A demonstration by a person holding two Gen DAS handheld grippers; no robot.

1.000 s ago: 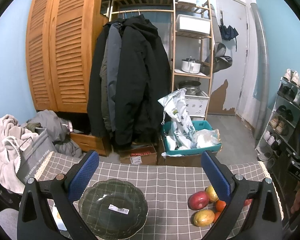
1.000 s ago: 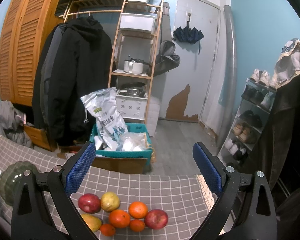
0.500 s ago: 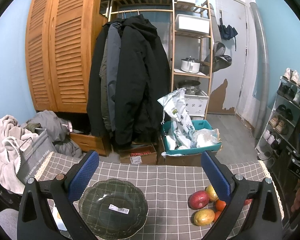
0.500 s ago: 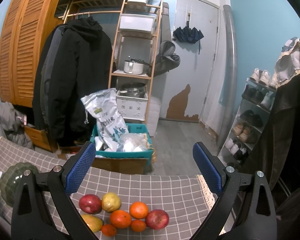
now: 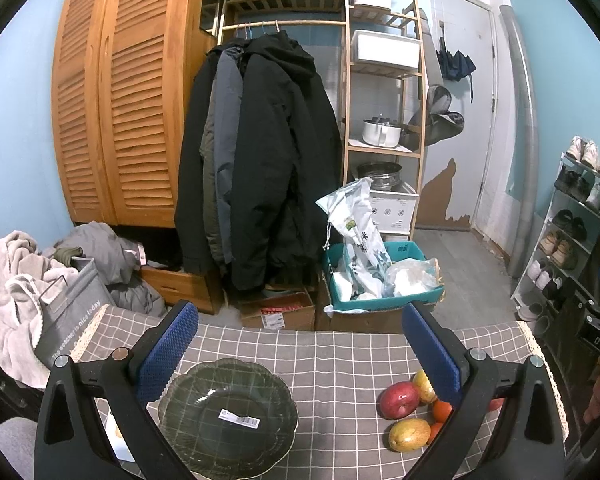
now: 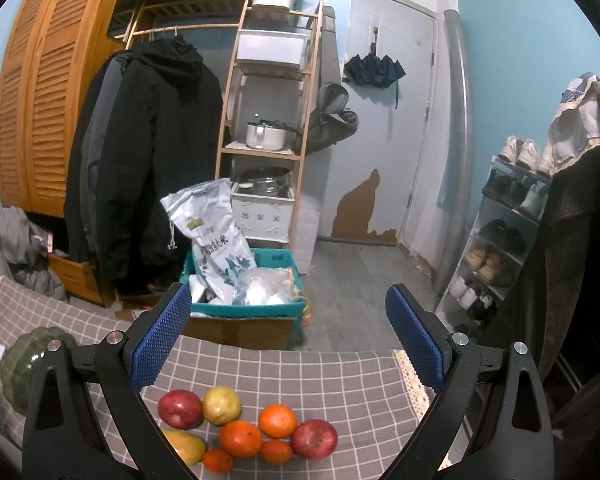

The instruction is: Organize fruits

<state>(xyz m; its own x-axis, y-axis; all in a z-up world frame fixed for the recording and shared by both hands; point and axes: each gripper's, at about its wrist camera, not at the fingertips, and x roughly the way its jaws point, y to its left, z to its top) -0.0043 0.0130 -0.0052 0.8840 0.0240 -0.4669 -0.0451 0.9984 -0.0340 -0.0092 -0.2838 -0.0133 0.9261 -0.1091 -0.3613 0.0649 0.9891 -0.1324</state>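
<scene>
left wrist view
- left gripper (image 5: 300,340): jaws spread wide and released, nothing between them, hanging over the checked desk (image 5: 320,360)
- plate (image 5: 228,416): dark green glass, sits at about 7 o'clock from the gap in the jaws, right under the left blue pad, with a barcode sticker on it and no fruit in it yet
- fruit from here: off at 4 to 5 o'clock, half hidden behind the right pad; I can make out a red apple (image 5: 400,399), a yellow-orange mango (image 5: 409,435) and bits of orange behind the arm
- gap: plate and fruit are well apart, bare cloth between them

right wrist view
- right gripper (image 6: 288,336): jaws also fully released, empty, hovering above the desk edge
- fruit pile: dead at 6 o'clock, right between the two pads and below them, so pretty much lined up already
- what's in it: red apple at left (image 6: 180,409), yellowish pear touching it (image 6: 221,405), orange (image 6: 278,421), bigger orange (image 6: 241,438), second red apple at right (image 6: 314,439), two small oranges at the bottom (image 6: 276,451), mango (image 6: 185,446) partly behind the left arm
- plate from here: way out at 9 o'clock, by the left edge of the view

my read
- nearer hand: right one is clearly closer to the fruit, left one to the plate
- long axis: only the mango really has one, looks like it runs roughly left-right; the rest are round, so any angle works
- next move, I guess: right drops straight down at 6 o'clock onto one of the middle oranges
</scene>
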